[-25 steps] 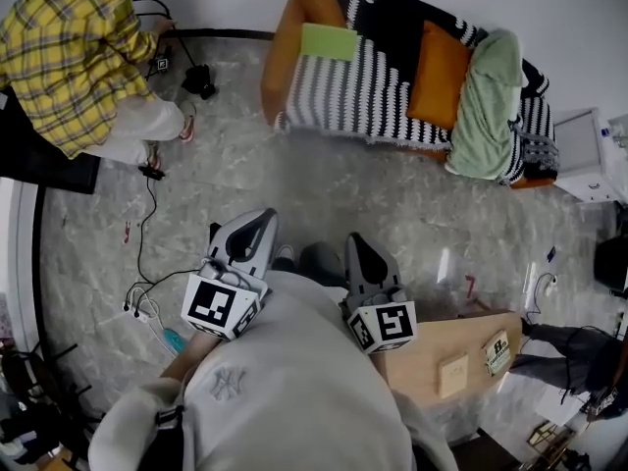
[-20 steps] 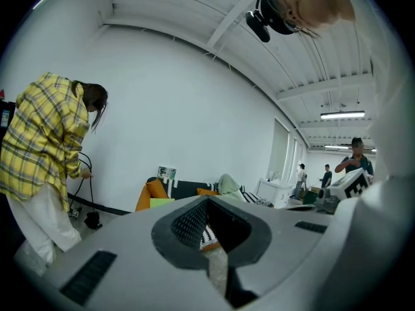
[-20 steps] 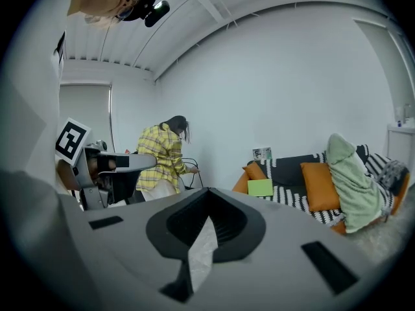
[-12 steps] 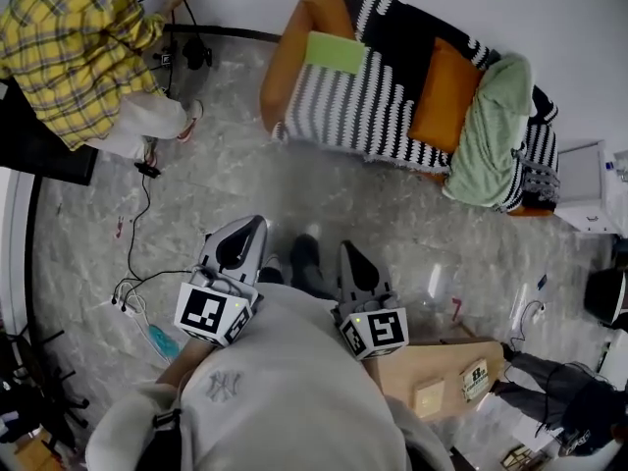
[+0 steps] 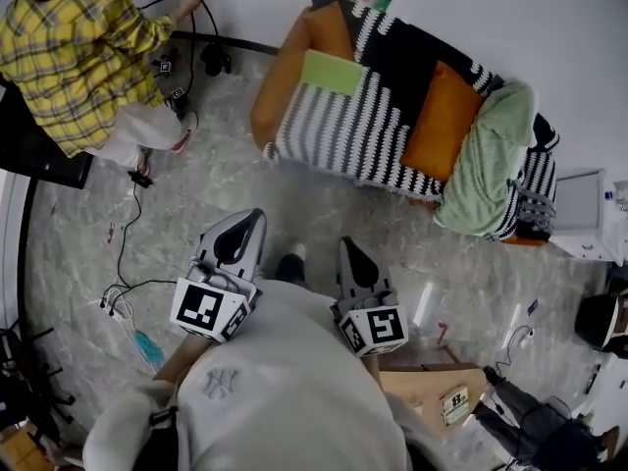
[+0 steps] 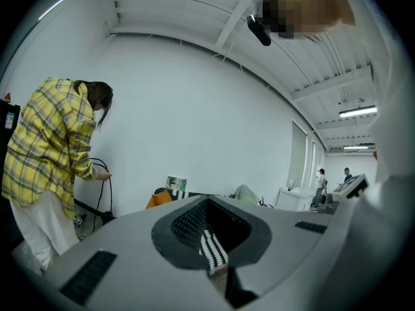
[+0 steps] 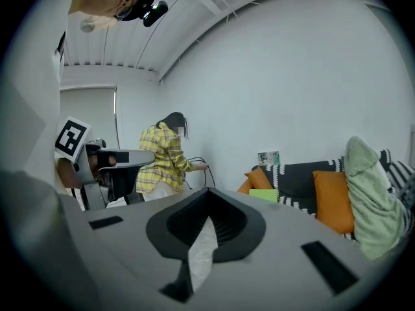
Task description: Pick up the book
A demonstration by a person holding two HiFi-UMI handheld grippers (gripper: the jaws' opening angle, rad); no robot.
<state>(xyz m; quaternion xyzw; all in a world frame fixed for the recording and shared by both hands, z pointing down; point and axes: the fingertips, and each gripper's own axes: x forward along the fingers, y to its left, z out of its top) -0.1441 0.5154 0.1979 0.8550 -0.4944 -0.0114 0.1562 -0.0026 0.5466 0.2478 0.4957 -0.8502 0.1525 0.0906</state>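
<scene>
Green book (image 5: 331, 72) on the sofa (image 5: 334, 130) is not yet reached; the closed, empty left gripper (image 5: 250, 226) and right gripper (image 5: 348, 253) must be brought nearer and opened.

Bare floor (image 5: 324, 214) lies open ahead of the left fingers (image 5: 235, 241) and right fingers (image 5: 353, 263), up to the sofa (image 5: 334, 126). An orange cushion (image 5: 442, 121) and a green blanket (image 5: 486, 155) crowd the seat ahead and to the right. The end straight ahead holds only a flat book (image 5: 331, 71). Left of the left fingers are cables (image 5: 116, 300) and a person (image 5: 74, 57). A tabletop (image 5: 417, 395) stands behind the right fingers.
</scene>
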